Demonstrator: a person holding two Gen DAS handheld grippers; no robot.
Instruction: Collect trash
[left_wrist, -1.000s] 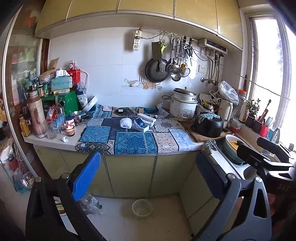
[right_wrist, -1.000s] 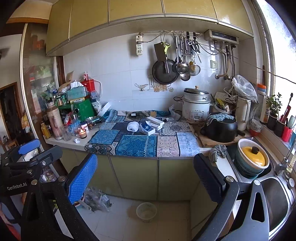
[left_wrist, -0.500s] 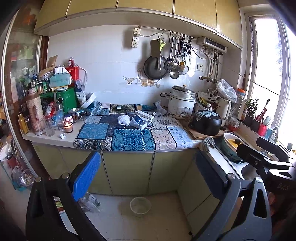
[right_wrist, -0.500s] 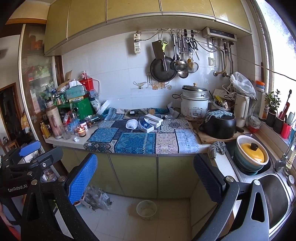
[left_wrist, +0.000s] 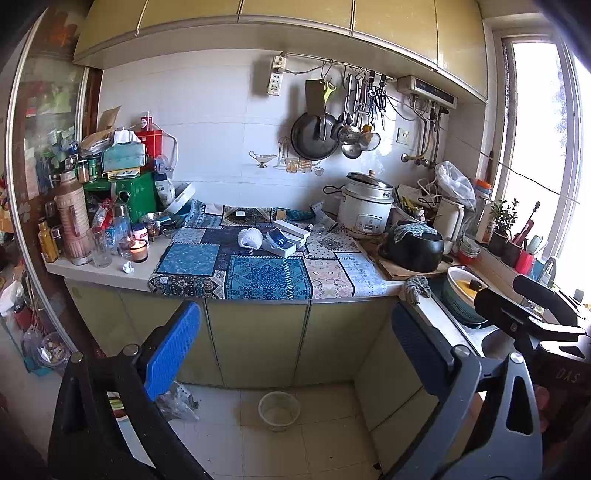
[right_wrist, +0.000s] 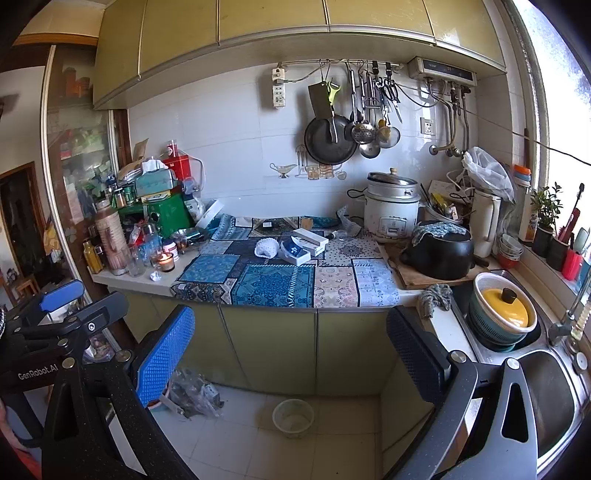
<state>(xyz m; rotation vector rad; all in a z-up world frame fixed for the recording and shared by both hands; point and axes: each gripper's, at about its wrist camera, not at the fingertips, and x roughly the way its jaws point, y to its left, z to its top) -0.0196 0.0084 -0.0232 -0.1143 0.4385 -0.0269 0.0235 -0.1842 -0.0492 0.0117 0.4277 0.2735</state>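
Note:
On the patterned cloth (left_wrist: 267, 275) lie a white foam net (left_wrist: 250, 238) (right_wrist: 266, 247), opened white boxes (left_wrist: 286, 240) (right_wrist: 303, 245) and a clear wrapper (left_wrist: 320, 220) (right_wrist: 345, 221). A small crumpled paper ball (left_wrist: 128, 267) (right_wrist: 156, 275) sits on the bare counter by a lit candle (left_wrist: 139, 250). On the floor stand a small round bin (left_wrist: 279, 410) (right_wrist: 293, 412) and a crumpled plastic bag (left_wrist: 177, 400) (right_wrist: 192, 393). My left gripper (left_wrist: 295, 350) and right gripper (right_wrist: 290, 354) hang open and empty, well short of the counter at cabinet-door height.
Bottles, jars and stacked boxes (left_wrist: 122, 173) crowd the counter's left end. A rice cooker (left_wrist: 365, 205), a black pot (left_wrist: 412, 247) on a board and a kettle fill the right. A sink (right_wrist: 546, 398) and colander with a yellow lid (right_wrist: 504, 312) lie far right. Pale tiles cover the floor.
Both views sway only slightly. Both grippers stay open and nothing on the counter or floor has moved.

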